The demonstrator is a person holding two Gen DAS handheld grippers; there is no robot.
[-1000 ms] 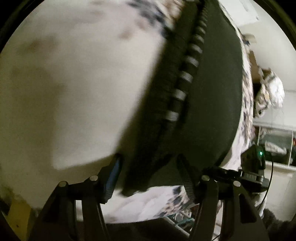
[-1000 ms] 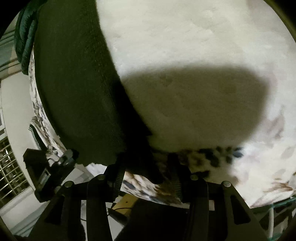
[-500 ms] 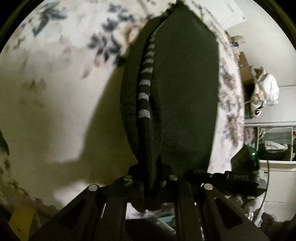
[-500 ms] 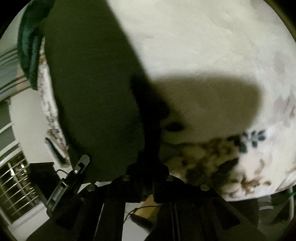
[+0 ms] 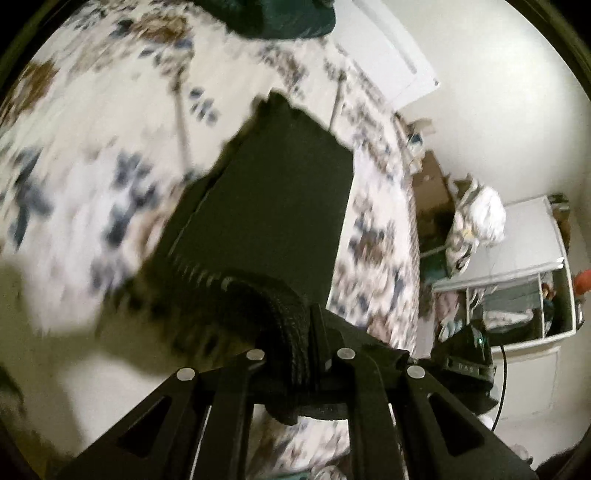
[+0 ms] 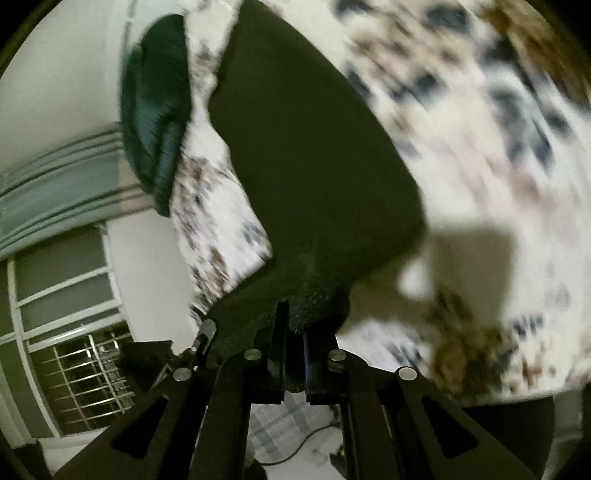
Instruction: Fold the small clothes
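A small black knitted garment [image 5: 280,206] lies stretched over the floral bedspread [image 5: 92,155], its near edge lifted off the bed. My left gripper [image 5: 306,354] is shut on one bunched, ribbed corner of that edge. In the right wrist view the same black garment [image 6: 314,158] runs away from me, and my right gripper [image 6: 293,354] is shut on its other near corner. Both held corners hang above the bedspread [image 6: 480,184]; the far end of the cloth still rests on it.
A dark green folded cloth [image 6: 159,110] lies at the far end of the bed, also seen as green cloth [image 5: 280,18]. A white shelf unit [image 5: 524,280] and a white bundle [image 5: 476,221] stand beside the bed. A barred window [image 6: 81,373] is at the left.
Both grippers closed on the near edge of the black garment, then rose with it and tilted up, so more of the bed and room shows.
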